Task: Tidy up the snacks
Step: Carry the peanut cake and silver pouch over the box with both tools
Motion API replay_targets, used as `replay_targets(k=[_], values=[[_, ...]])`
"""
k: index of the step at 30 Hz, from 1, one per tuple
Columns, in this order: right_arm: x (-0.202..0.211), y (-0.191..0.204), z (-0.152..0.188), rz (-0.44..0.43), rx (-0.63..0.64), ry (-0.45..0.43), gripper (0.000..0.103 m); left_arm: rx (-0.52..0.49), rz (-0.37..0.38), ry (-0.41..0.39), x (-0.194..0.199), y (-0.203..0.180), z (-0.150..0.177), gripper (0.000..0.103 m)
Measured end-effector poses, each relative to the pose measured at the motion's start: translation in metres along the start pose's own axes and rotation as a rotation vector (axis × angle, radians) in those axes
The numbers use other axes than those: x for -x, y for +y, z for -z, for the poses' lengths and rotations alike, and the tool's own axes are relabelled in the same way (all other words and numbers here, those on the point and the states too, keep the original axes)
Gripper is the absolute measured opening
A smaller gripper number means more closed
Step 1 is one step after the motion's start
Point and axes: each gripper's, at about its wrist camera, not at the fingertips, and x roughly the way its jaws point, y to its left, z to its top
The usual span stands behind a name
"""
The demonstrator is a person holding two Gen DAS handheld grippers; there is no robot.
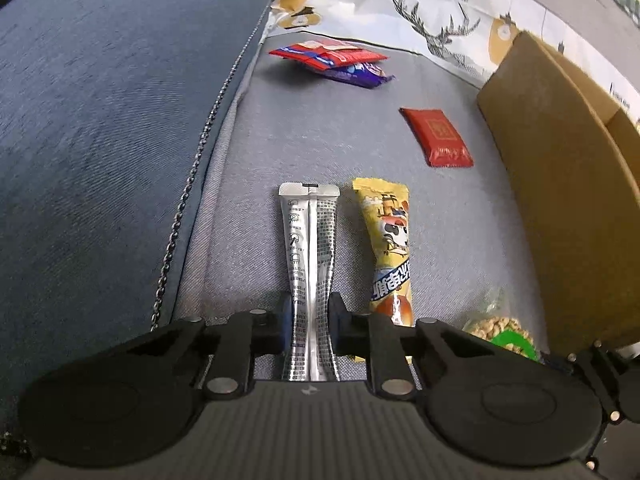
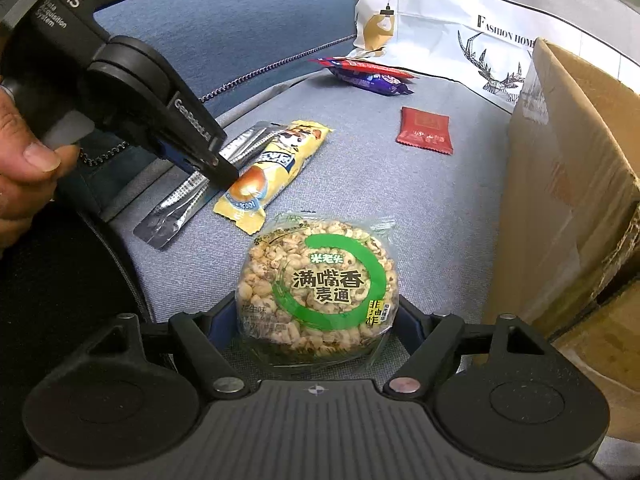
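My left gripper (image 1: 309,316) is shut on a silver stick pack (image 1: 308,240) that lies on the grey sofa seat (image 1: 340,132); it also shows in the right wrist view (image 2: 192,192), with the left gripper (image 2: 208,160) on it. A yellow snack bar (image 1: 390,248) lies just right of it, also seen from the right wrist (image 2: 272,168). My right gripper (image 2: 318,312) is closed on a round puffed-grain cake pack (image 2: 320,288), whose edge shows in the left wrist view (image 1: 500,330).
A small red packet (image 1: 438,136) (image 2: 426,130) lies mid-seat. A red pack on a purple pack (image 1: 336,60) (image 2: 368,74) lie at the back. A cardboard box (image 1: 568,184) (image 2: 568,184) stands at the right. A printed cushion (image 1: 420,8) is behind, a blue armrest (image 1: 112,120) at the left.
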Motion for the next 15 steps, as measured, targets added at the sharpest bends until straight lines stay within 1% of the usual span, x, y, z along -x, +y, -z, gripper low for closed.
replay_targets(k=[2, 8, 10, 15], values=[[0.001, 0.0, -0.001, -0.004, -0.005, 0.001, 0.079, -0.005, 0.012, -0.02, 0.005, -0.001, 0.002, 0.018], [0.01, 0.01, -0.003, 0.001, -0.003, -0.022, 0.079, -0.04, 0.052, -0.116, 0.023, -0.004, 0.008, 0.018], [0.015, 0.013, -0.005, 0.01, -0.01, -0.035, 0.079, -0.037, 0.079, -0.155, 0.029, -0.002, 0.01, 0.018], [0.033, 0.016, -0.013, 0.034, -0.024, -0.069, 0.079, -0.045, 0.118, -0.231, 0.042, -0.003, 0.017, 0.018]])
